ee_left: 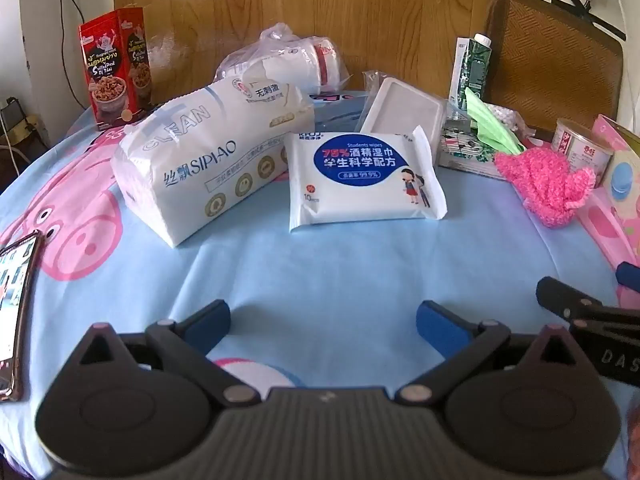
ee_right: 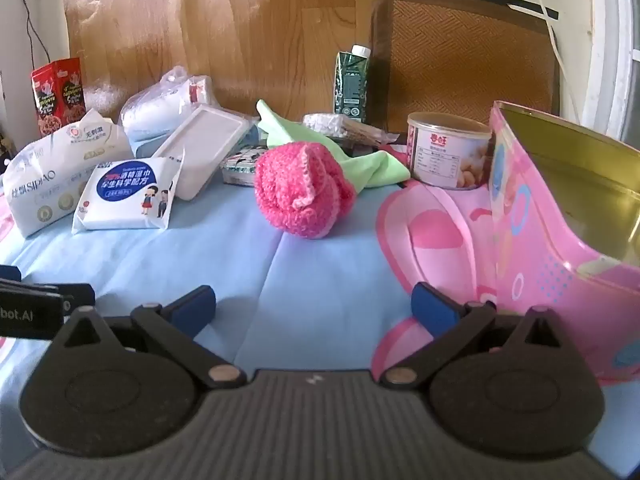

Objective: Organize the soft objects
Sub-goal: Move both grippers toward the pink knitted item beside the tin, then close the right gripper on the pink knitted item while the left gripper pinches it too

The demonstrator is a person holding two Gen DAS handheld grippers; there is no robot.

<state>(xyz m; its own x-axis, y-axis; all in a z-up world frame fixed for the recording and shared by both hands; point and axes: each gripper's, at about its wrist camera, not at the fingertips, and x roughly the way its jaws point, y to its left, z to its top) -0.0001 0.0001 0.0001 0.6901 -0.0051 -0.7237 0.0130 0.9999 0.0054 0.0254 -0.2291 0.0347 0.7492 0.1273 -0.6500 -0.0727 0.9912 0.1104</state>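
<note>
1. My left gripper (ee_left: 322, 322) hangs over bare blue cloth with its jaws spread as wide as they go and nothing between the blue pads. It tilts down toward the table, so I read it as staged for a first pick, not committed to one.

2. My right gripper (ee_right: 314, 306) is the same: jaws fully apart, empty, angled down at the cartoon-print tablecloth (ee_right: 280, 272). The two rigs sit side by side, each just catching the other at the frame's edge.

3. Straight ahead of the left gripper lies the flat wet-wipes pack (ee_left: 366, 178), beside the big Sipiao tissue pack (ee_left: 208, 160). Both are soft and lie free on the cloth, easy to pinch.

4. Ahead of the right gripper sits the pink crocheted ball (ee_right: 302, 192), resting against a green cloth (ee_right: 360, 160) that trails behind it.

5. At the right stands an open pink tin (ee_right: 560, 216), empty as far as I see. I judge that is where the soft things belong, and it is the right hand's side.

6. The can (ee_right: 448, 152), the carton (ee_right: 352, 80), the white plastic box (ee_right: 208, 148) and the red snack box (ee_right: 60, 96) are hard; I would leave them.
</note>
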